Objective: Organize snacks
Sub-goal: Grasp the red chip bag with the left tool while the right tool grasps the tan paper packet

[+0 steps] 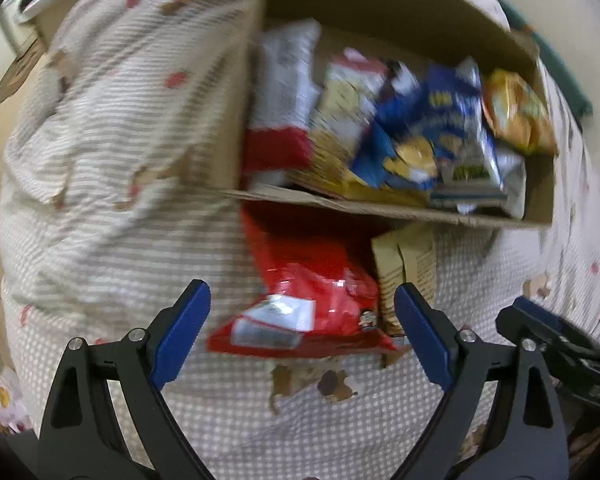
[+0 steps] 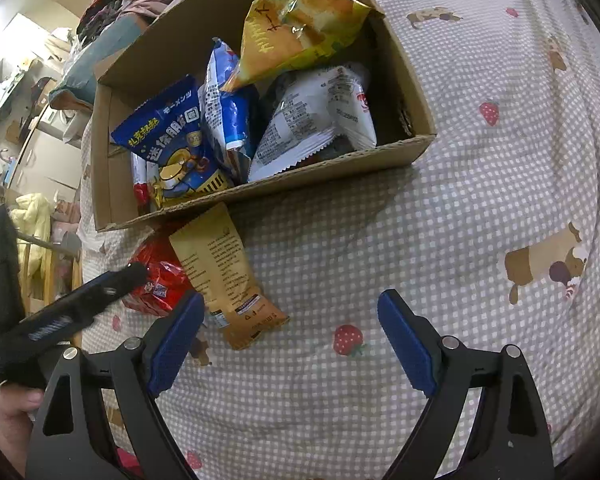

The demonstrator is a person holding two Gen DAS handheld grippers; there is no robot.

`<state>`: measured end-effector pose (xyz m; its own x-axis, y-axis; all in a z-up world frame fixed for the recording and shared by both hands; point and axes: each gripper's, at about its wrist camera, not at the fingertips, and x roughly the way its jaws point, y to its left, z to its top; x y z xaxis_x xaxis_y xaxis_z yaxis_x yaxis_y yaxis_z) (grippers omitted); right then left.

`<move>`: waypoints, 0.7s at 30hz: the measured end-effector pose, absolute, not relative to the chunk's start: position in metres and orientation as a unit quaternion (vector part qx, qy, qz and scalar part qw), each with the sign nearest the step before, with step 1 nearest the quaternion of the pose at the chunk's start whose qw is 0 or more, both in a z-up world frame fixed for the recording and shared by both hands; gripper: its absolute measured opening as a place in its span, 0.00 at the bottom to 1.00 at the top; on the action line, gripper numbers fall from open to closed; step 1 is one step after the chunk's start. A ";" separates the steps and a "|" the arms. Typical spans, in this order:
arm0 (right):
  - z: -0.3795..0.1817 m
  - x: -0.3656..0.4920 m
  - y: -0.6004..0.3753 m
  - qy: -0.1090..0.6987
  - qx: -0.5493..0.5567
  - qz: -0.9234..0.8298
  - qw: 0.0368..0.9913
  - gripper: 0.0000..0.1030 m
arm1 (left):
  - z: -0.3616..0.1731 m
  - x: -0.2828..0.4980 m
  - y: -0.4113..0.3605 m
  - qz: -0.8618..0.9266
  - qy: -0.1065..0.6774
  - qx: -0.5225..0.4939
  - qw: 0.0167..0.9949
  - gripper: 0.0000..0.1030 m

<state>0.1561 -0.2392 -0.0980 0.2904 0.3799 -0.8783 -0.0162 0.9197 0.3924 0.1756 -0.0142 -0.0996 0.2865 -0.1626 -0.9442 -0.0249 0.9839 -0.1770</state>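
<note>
A cardboard box sits on the checked bedspread and holds several snack bags: blue, yellow and white. In front of the box lie a red snack bag and a tan packet. My left gripper is open with the red bag between its fingers, not clamped. My right gripper is open and empty, to the right of the tan packet. The left gripper also shows in the right wrist view, and the right gripper in the left wrist view.
A rumpled striped quilt lies left of the box. The bedspread stretches to the right of the box. Room furniture and clutter stand beyond the bed's left edge.
</note>
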 end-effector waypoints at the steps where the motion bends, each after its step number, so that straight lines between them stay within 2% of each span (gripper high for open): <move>1: -0.098 0.156 -0.238 0.582 0.154 0.126 0.788 0.89 | -0.103 0.177 -0.018 -0.044 0.598 -0.070 0.797 0.89; 7: -0.102 0.158 -0.240 0.590 0.155 0.126 0.783 0.89 | -0.115 0.182 -0.029 -0.037 0.603 -0.044 0.796 0.88; 10: -0.104 0.163 -0.234 0.591 0.152 0.130 0.782 0.89 | -0.119 0.182 -0.030 -0.048 0.613 -0.051 0.787 0.70; 11: -0.105 0.164 -0.232 0.591 0.150 0.132 0.781 0.89 | -0.121 0.181 -0.030 -0.054 0.619 -0.052 0.782 0.60; 12: -0.106 0.165 -0.229 0.592 0.147 0.134 0.781 0.89 | -0.122 0.179 -0.032 -0.057 0.622 -0.050 0.779 0.56; 15: -0.113 0.168 -0.220 0.597 0.138 0.135 0.779 0.89 | -0.119 0.170 -0.034 -0.059 0.620 -0.038 0.782 0.48; 21: -0.129 0.176 -0.184 0.610 0.093 0.160 0.770 0.89 | -0.110 0.140 -0.020 -0.070 0.620 -0.043 0.780 0.45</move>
<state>0.1764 -0.1837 -0.1293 0.2047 0.3610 -0.9098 -0.1335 0.9311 0.3394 0.1396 -0.0201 -0.1100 0.2202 -0.1631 -0.9617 0.0554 0.9864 -0.1547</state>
